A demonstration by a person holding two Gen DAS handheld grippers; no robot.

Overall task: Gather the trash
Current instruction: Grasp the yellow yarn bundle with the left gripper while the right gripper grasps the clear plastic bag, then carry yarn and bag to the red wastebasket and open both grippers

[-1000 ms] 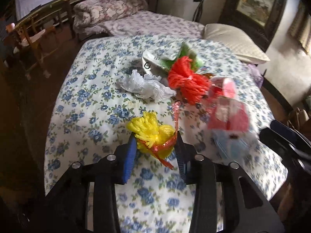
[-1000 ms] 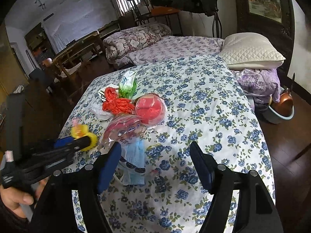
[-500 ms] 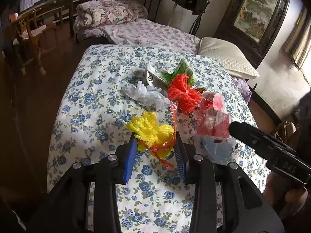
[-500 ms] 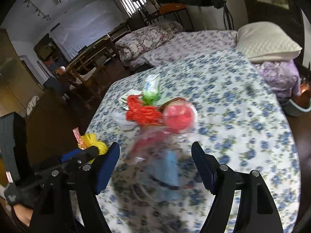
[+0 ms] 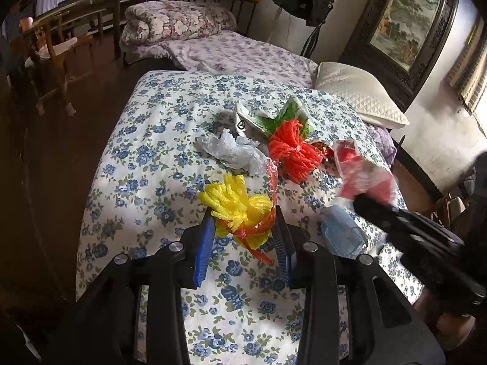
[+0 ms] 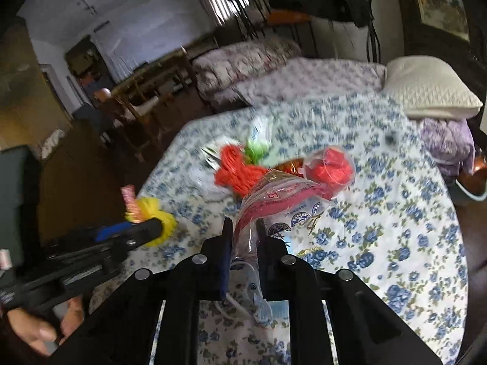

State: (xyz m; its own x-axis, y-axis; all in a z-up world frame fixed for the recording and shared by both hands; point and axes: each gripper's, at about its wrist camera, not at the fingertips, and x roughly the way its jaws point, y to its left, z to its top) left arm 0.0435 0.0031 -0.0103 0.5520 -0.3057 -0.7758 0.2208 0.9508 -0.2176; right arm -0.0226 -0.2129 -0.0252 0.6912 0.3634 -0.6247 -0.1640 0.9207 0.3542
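My left gripper (image 5: 243, 231) is shut on a yellow mesh bundle (image 5: 234, 203) tied with an orange wrapper strip, held above the floral tablecloth (image 5: 146, 158). My right gripper (image 6: 245, 231) is shut on a clear plastic bag with red print (image 6: 274, 197), lifting one end; it shows blurred in the left wrist view (image 5: 365, 179). On the cloth lie an orange mesh bundle (image 5: 292, 152), a crumpled clear bag (image 5: 234, 152), a green-and-white wrapper (image 5: 274, 115), a clear cup with red inside (image 6: 330, 168) and a blue face mask (image 5: 344, 234).
A white pillow (image 5: 359, 94) and a purple-flowered bed (image 5: 231, 51) lie beyond the table. Wooden chairs (image 5: 51, 57) stand at the far left over dark floor. A framed painting (image 5: 404, 15) hangs at the right. A basin (image 6: 474, 182) sits on the floor at the right.
My right gripper has moved in over the trash pile and closed on the clear red-printed bag. My left gripper still holds the yellow bundle and has hardly moved.
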